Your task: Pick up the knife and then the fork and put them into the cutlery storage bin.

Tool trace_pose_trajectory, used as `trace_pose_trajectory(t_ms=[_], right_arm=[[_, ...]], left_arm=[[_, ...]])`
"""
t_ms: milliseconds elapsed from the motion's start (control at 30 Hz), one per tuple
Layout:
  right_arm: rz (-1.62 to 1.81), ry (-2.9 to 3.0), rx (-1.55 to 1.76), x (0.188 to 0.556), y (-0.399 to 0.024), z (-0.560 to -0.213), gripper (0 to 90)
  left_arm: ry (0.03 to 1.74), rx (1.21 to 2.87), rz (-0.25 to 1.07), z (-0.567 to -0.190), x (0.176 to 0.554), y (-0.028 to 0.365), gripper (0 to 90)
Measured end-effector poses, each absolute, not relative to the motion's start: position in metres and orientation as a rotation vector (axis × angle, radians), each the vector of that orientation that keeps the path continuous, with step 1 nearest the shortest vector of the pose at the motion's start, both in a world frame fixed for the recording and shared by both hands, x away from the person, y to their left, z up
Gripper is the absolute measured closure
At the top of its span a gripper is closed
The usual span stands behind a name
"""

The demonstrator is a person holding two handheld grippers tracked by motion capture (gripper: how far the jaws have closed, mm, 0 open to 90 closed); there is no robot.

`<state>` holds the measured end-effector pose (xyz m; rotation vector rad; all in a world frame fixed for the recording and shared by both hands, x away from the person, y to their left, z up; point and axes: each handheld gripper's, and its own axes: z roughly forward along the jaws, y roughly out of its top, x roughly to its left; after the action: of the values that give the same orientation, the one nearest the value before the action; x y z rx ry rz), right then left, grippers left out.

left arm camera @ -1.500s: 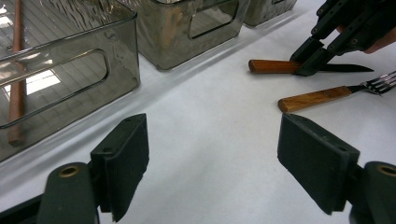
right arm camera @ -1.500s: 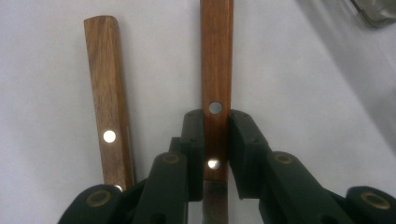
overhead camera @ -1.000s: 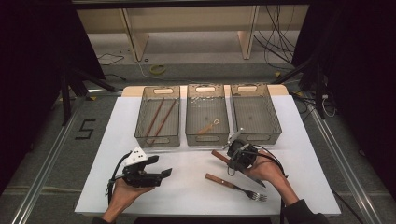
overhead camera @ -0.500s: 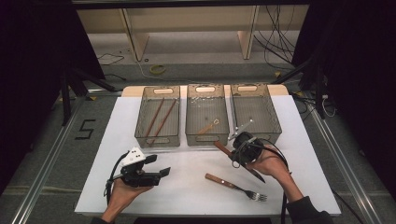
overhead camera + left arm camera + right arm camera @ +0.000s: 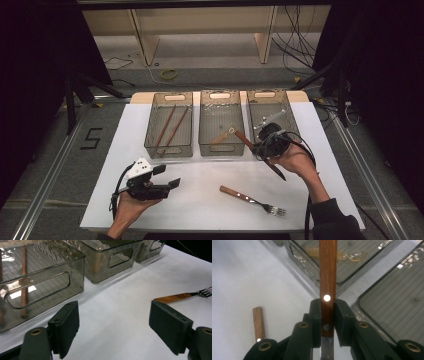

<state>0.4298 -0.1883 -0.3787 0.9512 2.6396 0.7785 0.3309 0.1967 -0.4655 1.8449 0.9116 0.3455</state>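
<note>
Nearest the person, the left gripper (image 5: 167, 180) sits low over the front left of the white desk (image 5: 210, 200), held in the left hand (image 5: 131, 207), its jaws spread wide with nothing between them; in the left gripper view the two black pads stand well apart over bare desk. Just to the right, a fork (image 5: 252, 199) with a wooden handle lies flat on the desk, tines toward the front right edge; its handle (image 5: 175, 298) shows in the left gripper view beyond the right pad. Farther back and to the right, the right gripper (image 5: 260, 147), carried in the right hand (image 5: 295, 160), has its jaws pinching a knife (image 5: 245, 139) with a wooden handle. In the right gripper view the pads press on the handle (image 5: 327, 272) near where it meets the blade, and the handle runs straight out past them over the bins. The knife is off the desk, its blade (image 5: 276, 169) pointing back toward the person and its handle reaching toward the gap between the middle bin (image 5: 220, 145) and the right bin (image 5: 295, 120). Behind stand three smoky clear bins in a row: the left bin (image 5: 150, 142) holds two chopsticks (image 5: 170, 127), the middle bin a spoon (image 5: 223, 135) with a wooden handle.
</note>
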Motion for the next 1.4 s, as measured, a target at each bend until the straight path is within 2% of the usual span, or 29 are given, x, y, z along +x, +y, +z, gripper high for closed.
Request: trace_pose_trajectory(t_ms=[700, 1400], right_arm=[[0.966, 2.482, 1.060, 0.467, -0.206, -0.335, 77.7], [1.028, 2.353, 1.186, 0.509, -0.222, -0.316, 77.6]], left_arm=[[0.913, 1.827, 0.358, -0.467, 0.329, 0.203, 22.9], [0.907, 1.823, 0.361, -0.467, 0.329, 0.203, 22.9]])
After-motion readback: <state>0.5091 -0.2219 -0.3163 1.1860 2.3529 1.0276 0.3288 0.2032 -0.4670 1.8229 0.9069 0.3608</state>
